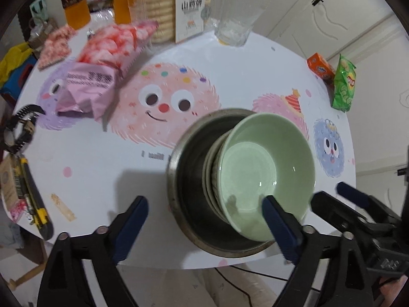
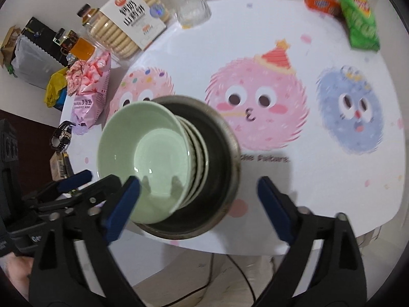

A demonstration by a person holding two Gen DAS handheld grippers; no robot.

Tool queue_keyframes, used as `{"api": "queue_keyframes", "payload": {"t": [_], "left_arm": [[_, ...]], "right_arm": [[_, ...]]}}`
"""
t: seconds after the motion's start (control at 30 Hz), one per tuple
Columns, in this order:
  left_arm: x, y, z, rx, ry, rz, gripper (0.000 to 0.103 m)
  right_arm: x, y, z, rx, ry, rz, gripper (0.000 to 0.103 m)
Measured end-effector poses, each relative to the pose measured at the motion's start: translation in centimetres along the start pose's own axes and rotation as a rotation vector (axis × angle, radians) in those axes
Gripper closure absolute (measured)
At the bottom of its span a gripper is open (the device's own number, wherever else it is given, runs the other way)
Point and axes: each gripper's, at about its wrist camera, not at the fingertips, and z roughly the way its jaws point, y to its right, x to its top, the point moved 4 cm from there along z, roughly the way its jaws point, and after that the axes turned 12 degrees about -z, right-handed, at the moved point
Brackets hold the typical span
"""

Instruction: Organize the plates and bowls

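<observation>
A pale green bowl [image 1: 265,163] tops a stack of smaller dishes [image 1: 211,176] inside a steel basin [image 1: 189,153] near the table's front edge. The stack leans against the basin's wall. My left gripper [image 1: 204,204] is open above the basin's near side, with nothing held. One of its fingers [image 1: 277,220] overlaps the green bowl's near rim in the picture. In the right wrist view my right gripper [image 2: 198,181] is open too, and straddles the green bowl [image 2: 143,148] and the basin [image 2: 222,153] from above. Each gripper shows in the other's view: right gripper [image 1: 329,192], left gripper [image 2: 101,176].
On the cartoon-printed tablecloth [image 1: 102,168] lie pink snack bags [image 1: 89,87], a biscuit box [image 1: 189,7], a glass [image 1: 232,30], juice bottles [image 1: 74,5], a green crisp bag [image 1: 343,84] and an orange box [image 1: 320,67]. A utility knife [image 1: 35,199] and a watch [image 1: 21,130] lie at the left edge.
</observation>
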Motion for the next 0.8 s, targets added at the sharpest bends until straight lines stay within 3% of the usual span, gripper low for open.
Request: {"api": "queue_keyframes", "payload": {"t": [0.17, 0.43, 0.57, 0.8], "left_arm": [[-0.7, 0.0, -2.0, -0.044, 0.055, -0.002, 0.004], [-1.8, 0.2, -6.1, -0.094, 0.186, -0.034, 0.000], [-2.6, 0.7, -7.5, -0.127, 0.227, -0.021, 0.000], [-4.5, 1.4, -9.7, -0.081, 0.347, 0.002, 0.000]], "right_arm": [[-0.7, -1.1, -3.3, -0.038, 0.159, -0.090, 0.000], [-2.6, -1.6, -10.1, -0.251, 0.428, -0.192, 0.000], [-3.3, -0.9, -11.2, -0.308, 0.439, -0.161, 0.000], [-3.9, -0.2, -11.7, -0.243, 0.433, -0.154, 0.000]]}}
